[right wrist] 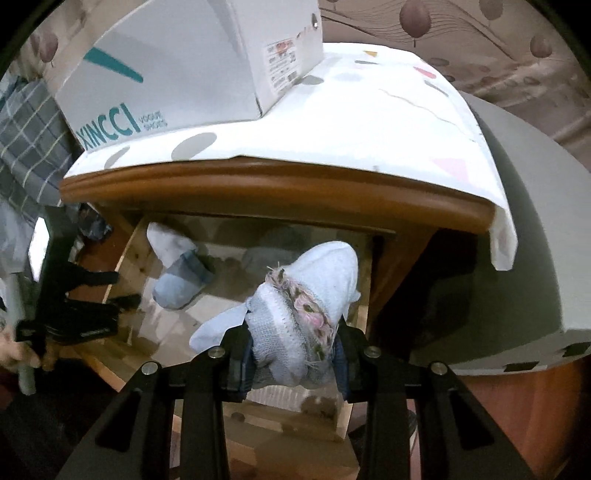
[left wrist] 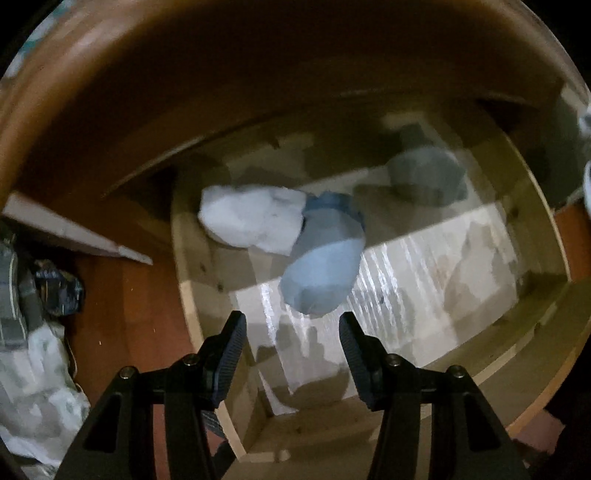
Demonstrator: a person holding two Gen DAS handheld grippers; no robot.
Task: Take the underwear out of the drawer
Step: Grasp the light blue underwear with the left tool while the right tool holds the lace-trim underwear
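Your right gripper (right wrist: 293,350) has its jaws clenched on a pale blue bundle of underwear (right wrist: 306,295) above the open drawer (right wrist: 127,251); your left gripper (left wrist: 291,332) hovers over it, jaws released, near a blue bundle (left wrist: 321,273) by its back wall.

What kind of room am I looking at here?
Probably a bedroom at home. A wooden bedside cabinet has its drawer pulled open with rolled garments inside, a shoe box sits on its cloth-covered top, and patterned wallpaper runs behind.
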